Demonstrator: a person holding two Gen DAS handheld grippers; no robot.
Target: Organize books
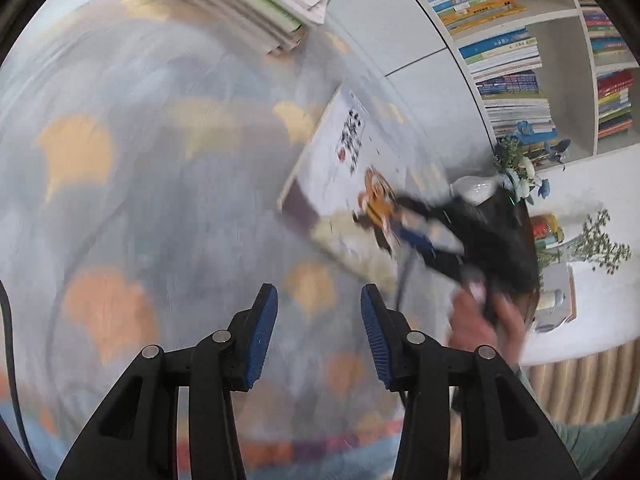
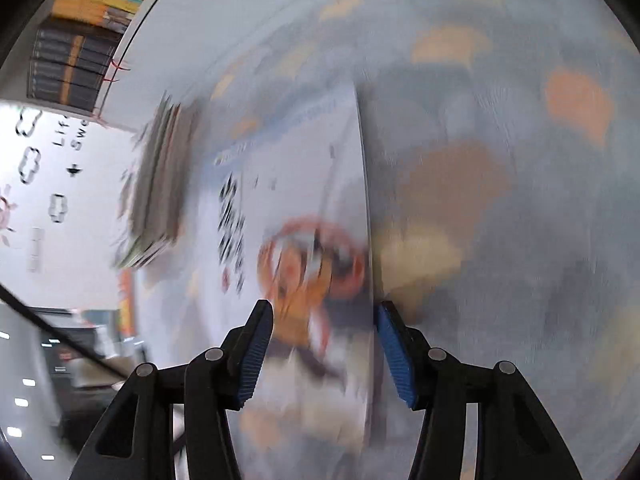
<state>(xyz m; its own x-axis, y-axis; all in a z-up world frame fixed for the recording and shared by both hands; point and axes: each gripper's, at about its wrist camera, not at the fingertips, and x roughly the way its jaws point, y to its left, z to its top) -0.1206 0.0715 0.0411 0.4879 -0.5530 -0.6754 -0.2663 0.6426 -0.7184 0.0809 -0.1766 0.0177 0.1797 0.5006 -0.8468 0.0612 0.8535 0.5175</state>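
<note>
Left wrist view: my left gripper (image 1: 319, 336) hangs with jaws apart and empty over the rug (image 1: 120, 184), left of the white book (image 1: 340, 160). Right of that book, my right gripper (image 1: 424, 240) reaches its near edge, jaws apart, nothing clamped. A stack of books (image 1: 248, 4) sits beyond. Everything is blurred; I judge a hasty grab could crease the cover.

Left gripper (image 1: 319, 294): black plastic linkage arms, a round silver pin at each pivot, triangular cut-outs in the outer arms. Finger pads (image 1: 262, 336) blue, finely ribbed, set in black holders. Thin black cable (image 1: 8, 344) along the left edge of that view.

Right gripper (image 2: 324, 310): same build, black arms, silver pins, blue ribbed pads (image 2: 394, 354). Its black body is blurred in the left view. Sleeve (image 1: 600, 436) grey-green.
</note>
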